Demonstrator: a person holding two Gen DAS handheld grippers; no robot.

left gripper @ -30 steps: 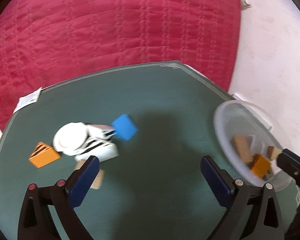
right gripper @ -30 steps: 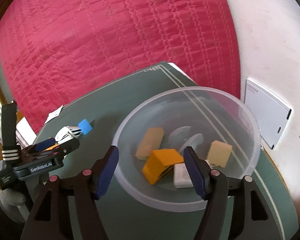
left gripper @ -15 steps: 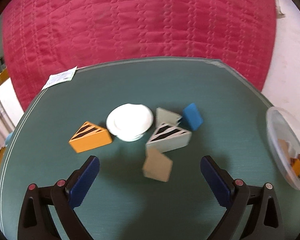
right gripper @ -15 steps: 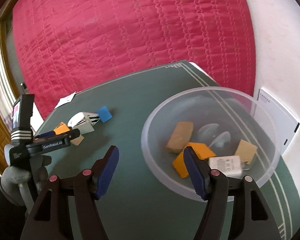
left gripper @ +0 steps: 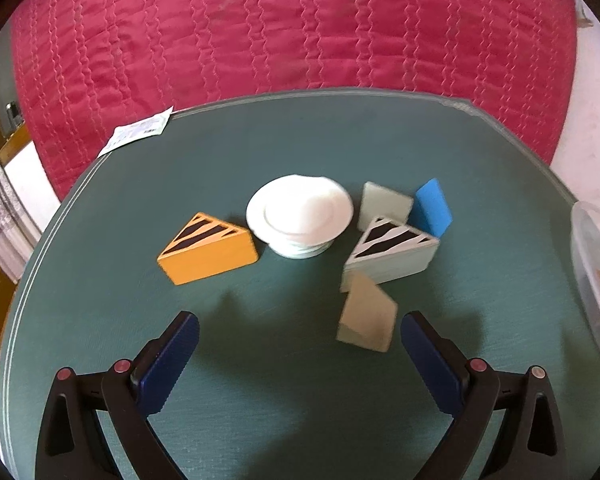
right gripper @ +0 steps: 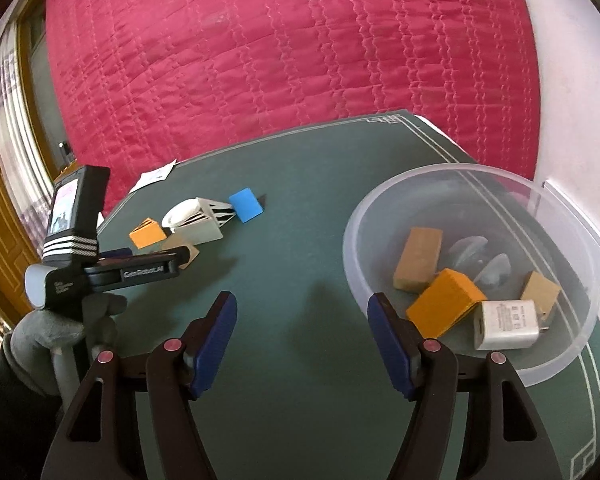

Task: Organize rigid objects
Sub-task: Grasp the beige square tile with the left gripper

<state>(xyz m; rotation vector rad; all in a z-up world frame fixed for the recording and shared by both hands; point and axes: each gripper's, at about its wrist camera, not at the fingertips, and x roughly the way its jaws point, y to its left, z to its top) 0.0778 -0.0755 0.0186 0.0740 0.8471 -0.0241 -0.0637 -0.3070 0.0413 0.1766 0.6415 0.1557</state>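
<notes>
On the green table [left gripper: 284,148] lie an orange striped wedge [left gripper: 208,249], a white round lid [left gripper: 299,214], a grey striped wedge [left gripper: 392,250], a pale block [left gripper: 384,203], a blue block [left gripper: 433,208] and a tan block [left gripper: 367,314]. My left gripper [left gripper: 299,364] is open and empty, just short of the tan block; it also shows in the right wrist view [right gripper: 136,266]. My right gripper [right gripper: 302,344] is open and empty, left of the clear bowl [right gripper: 556,208]. The bowl holds two tan blocks [right gripper: 418,258], an orange block [right gripper: 446,306] and a white charger [right gripper: 506,324].
A red quilted bed [left gripper: 292,28] lies beyond the table's far edge. A white paper label [left gripper: 138,134] sits at the table's far left corner. The bowl's rim [left gripper: 592,264] shows at the right edge of the left wrist view. A white wall [right gripper: 580,92] stands to the right.
My left gripper has swung left from the bowl and closed in on the group of blocks. My right gripper has drawn back left, so the bowl now sits to its right.
</notes>
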